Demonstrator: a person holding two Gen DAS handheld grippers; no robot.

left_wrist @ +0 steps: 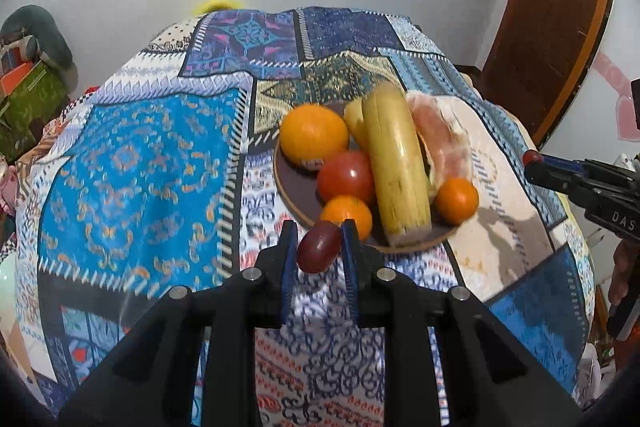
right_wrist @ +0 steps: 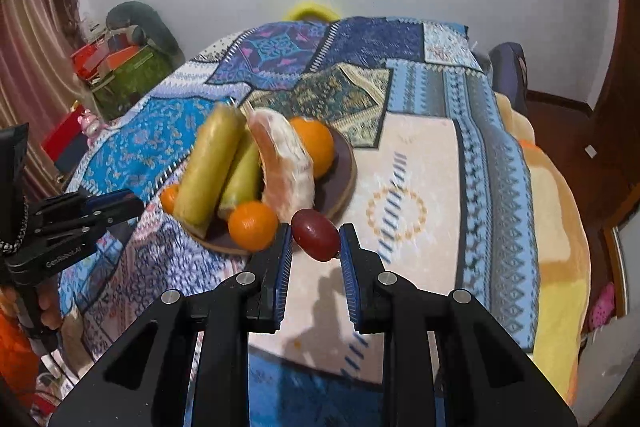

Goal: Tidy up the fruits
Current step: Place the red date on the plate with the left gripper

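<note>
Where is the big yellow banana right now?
The banana lies on the brown plate, seen in both wrist views. It sits in the middle of the plate, between the red tomato and the peeled pink pomelo piece.

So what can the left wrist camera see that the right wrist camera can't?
Only the left wrist view shows the red tomato on the plate and the brown door.

Only the right wrist view shows the striped curtain and the blue chair.

Both show the plate, the bananas, the peeled pomelo wedge, and the left gripper and right gripper. In its own view, each is shut on a dark red fruit.
</note>
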